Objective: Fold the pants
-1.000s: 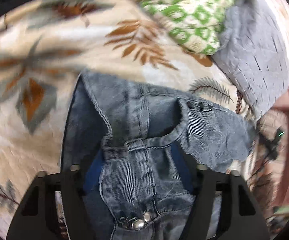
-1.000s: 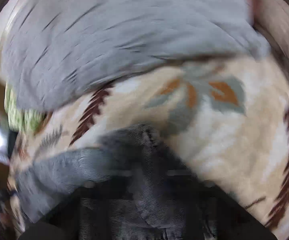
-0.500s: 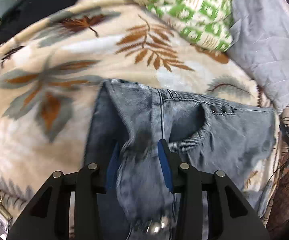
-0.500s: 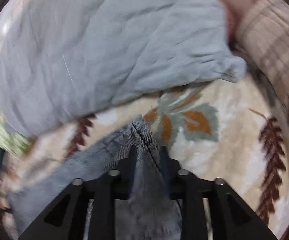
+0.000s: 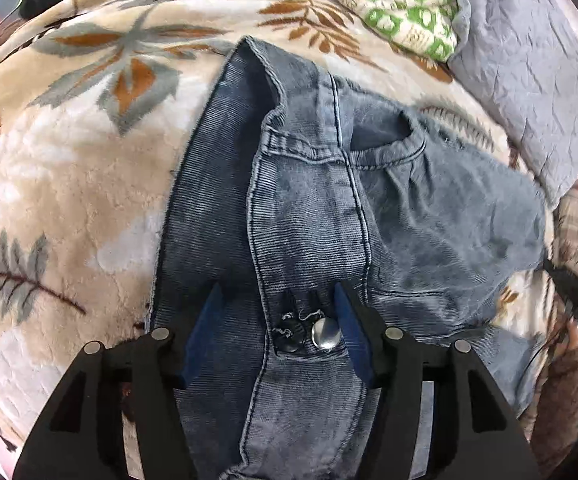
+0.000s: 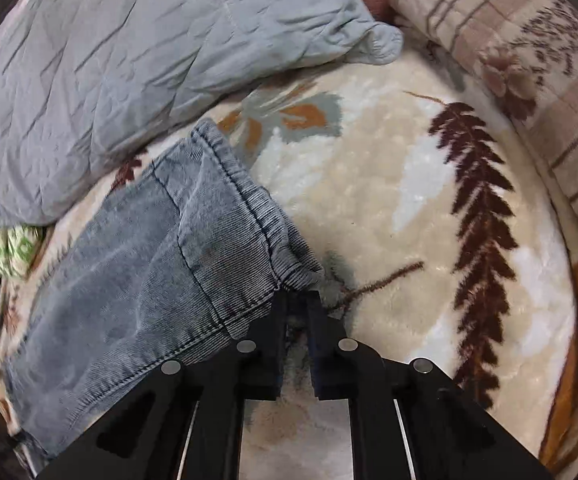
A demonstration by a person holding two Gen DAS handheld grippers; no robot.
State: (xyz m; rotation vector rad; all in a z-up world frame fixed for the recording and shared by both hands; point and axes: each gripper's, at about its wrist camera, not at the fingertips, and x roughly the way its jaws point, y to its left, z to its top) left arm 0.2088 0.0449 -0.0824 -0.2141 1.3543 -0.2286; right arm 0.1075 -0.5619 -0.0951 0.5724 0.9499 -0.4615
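Blue-grey denim pants (image 5: 309, 200) lie spread on a leaf-patterned blanket (image 5: 69, 160). My left gripper (image 5: 277, 292) hangs over the waistband, its jaws opening. The metal button (image 5: 323, 338) and fly lie between the blue pads (image 5: 213, 320), which do not press on the cloth. In the right wrist view a pant leg (image 6: 149, 260) runs to the left, its stitched hem (image 6: 249, 200) ending at my right gripper (image 6: 297, 298). Its jaws are closing, with a narrow slit left between them. The hem's corner touches the fingertips, and no cloth shows inside the slit.
A crumpled grey quilt (image 6: 129, 40) lies beyond the pants, next to a green-patterned cloth (image 5: 401, 8). A beige striped blanket (image 6: 529, 60) is rolled along the right edge. Bare leaf-patterned blanket (image 6: 409, 200) stretches to the right of the hem.
The left jaws spread and drew back along the pants to the button; the cloth has dropped flat. The right jaws narrowed and slid back off the hem, which lay between them before.
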